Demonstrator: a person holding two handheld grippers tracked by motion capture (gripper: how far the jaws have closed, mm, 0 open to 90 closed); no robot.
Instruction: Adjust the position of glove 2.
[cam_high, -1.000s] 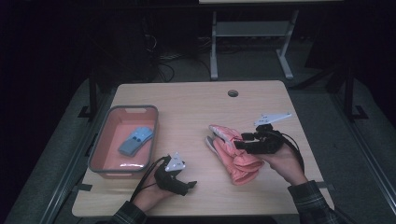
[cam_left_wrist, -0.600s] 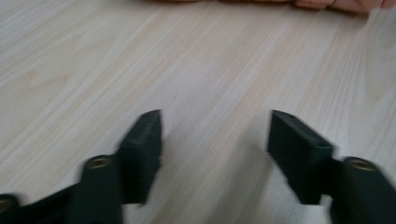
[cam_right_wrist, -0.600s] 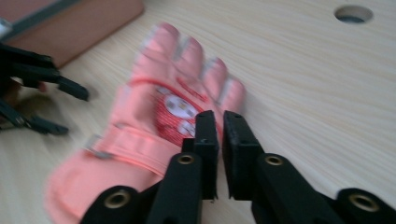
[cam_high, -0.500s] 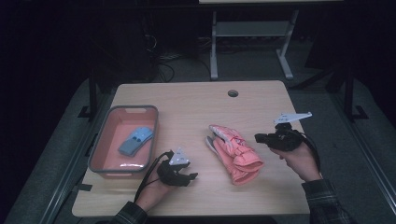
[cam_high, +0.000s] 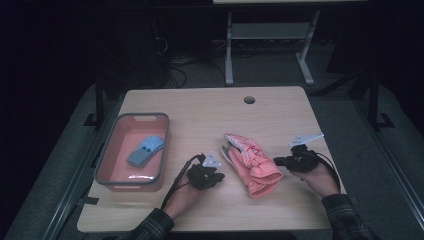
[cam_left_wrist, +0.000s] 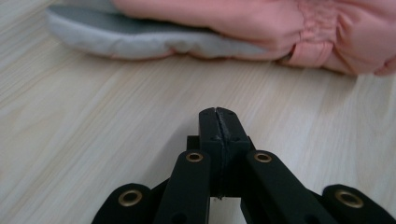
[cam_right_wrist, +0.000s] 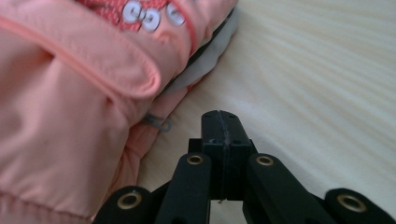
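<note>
A pair of salmon-pink gloves (cam_high: 252, 162) lies stacked on the wooden table (cam_high: 210, 115), right of centre. My left gripper (cam_high: 219, 174) rests just left of the gloves and points at them. Its jaws have just closed, and in the left gripper view the left gripper (cam_left_wrist: 218, 115) is shut on nothing, with the gloves' grey edge (cam_left_wrist: 140, 39) a short way ahead. My right gripper (cam_high: 276, 161) sits at the gloves' right side. In the right gripper view the right gripper (cam_right_wrist: 219, 117) is also shut and empty, close beside the pink cuff (cam_right_wrist: 84, 98).
A red tray (cam_high: 106, 160) at the table's left holds a blue folded item (cam_high: 145, 150). A cable hole (cam_high: 249, 100) is near the far edge. A metal stand (cam_high: 270, 32) rises behind the table on the dark floor.
My right gripper drew back to the right off the gloves and sank to the table. My left gripper slid right toward the gloves. Both jaws closed.
</note>
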